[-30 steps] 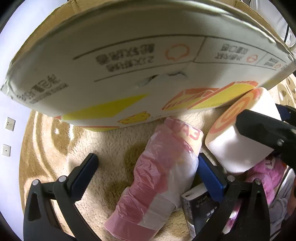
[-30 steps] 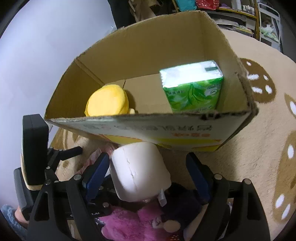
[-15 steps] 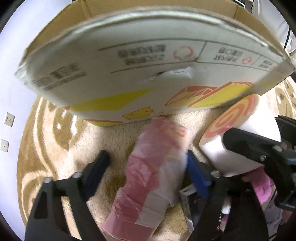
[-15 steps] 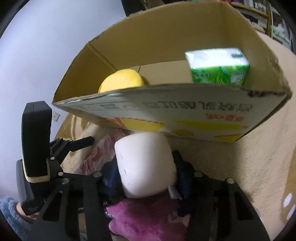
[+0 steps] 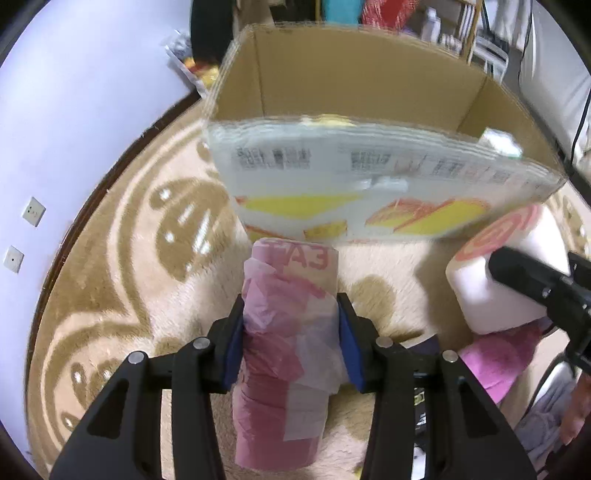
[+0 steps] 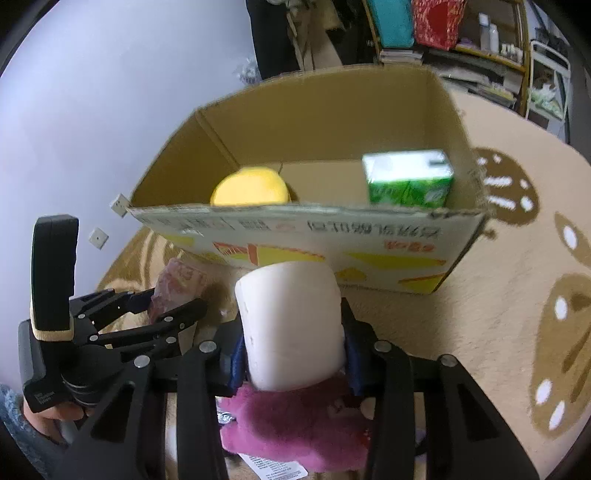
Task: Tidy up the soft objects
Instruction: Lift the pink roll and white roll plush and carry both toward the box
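At the far left a pale wall (image 5: 92, 92) carries two small sockets, and below it a beige rug (image 5: 122, 266) with brown swirls covers the floor. On the rug the left gripper (image 5: 290, 332) has its blue-padded fingers (image 5: 233, 343) pressed against both sides of a pink plastic-wrapped roll (image 5: 291, 354), which points lengthwise toward the cardboard box (image 5: 369, 195); the roll's far end lies just short of the box's printed near wall. The box stands open on the rug, its white front face printed with yellow and red shapes. Inside it, seen from the right wrist camera, a yellow plush (image 6: 250, 187) sits at the left end and a green tissue pack (image 6: 408, 178) stands at the right end, the two well apart. To the right of the pink roll, the right gripper (image 6: 291, 349) has its fingers (image 6: 352, 360) closed tight on a white foam roll (image 6: 291, 325), whose end face shows an orange swirl in the left wrist view; it is held just in front of the box's near wall, low over a magenta plush toy (image 6: 295, 432) that lies directly beneath it. Shelving with clutter (image 6: 436, 29) fills the background at the upper right
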Action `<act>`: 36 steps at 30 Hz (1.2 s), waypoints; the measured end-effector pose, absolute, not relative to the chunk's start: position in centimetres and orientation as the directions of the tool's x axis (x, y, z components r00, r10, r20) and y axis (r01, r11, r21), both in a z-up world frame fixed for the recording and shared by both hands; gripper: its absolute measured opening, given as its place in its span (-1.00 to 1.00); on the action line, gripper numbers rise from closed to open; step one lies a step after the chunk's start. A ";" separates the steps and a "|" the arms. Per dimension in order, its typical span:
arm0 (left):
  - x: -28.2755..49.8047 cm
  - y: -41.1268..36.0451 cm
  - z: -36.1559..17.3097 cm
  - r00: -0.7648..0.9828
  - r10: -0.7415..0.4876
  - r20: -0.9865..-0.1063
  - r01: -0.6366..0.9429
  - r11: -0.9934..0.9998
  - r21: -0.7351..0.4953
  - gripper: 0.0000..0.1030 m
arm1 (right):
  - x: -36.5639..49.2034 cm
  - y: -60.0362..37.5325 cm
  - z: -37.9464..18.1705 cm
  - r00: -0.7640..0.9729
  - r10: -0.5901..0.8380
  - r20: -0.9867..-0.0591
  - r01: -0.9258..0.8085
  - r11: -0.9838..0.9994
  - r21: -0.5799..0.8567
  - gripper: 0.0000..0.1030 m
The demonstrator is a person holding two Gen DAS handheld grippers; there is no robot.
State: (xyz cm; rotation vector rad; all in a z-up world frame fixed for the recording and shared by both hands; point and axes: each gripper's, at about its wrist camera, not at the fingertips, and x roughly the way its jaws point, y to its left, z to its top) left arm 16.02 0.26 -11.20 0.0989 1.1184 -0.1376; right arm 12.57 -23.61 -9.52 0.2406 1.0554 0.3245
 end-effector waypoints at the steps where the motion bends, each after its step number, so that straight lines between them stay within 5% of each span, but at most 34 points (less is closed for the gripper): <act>1: 15.8 0.4 -10.6 0.447 -0.059 -0.892 0.151 0.989 0.010 -0.18 | 12.3 -23.7 -9.2 0.467 0.369 -0.803 -0.145 0.928 0.342 -0.15; 11: 12.5 0.7 -5.9 0.565 -0.052 -0.823 0.119 0.993 0.020 -0.28 | 9.9 -25.2 -5.2 0.566 0.355 -0.744 -0.160 0.933 0.324 -0.15; 17: 11.0 1.3 -5.3 0.595 -0.074 -0.801 0.131 0.991 0.006 -0.46 | 8.9 -25.5 -3.7 0.600 0.352 -0.719 -0.162 0.933 0.321 -0.16; 19: 11.0 1.1 -5.3 0.605 -0.069 -0.793 0.138 0.990 0.018 -0.66 | 8.4 -25.7 -3.2 0.608 0.356 -0.710 -0.169 0.931 0.323 -0.17; 36: 9.2 0.7 1.5 0.785 -0.185 -0.591 0.207 0.978 -0.031 -0.67 | 7.1 -27.7 -0.2 0.689 0.363 -0.628 -0.145 0.917 0.371 -0.17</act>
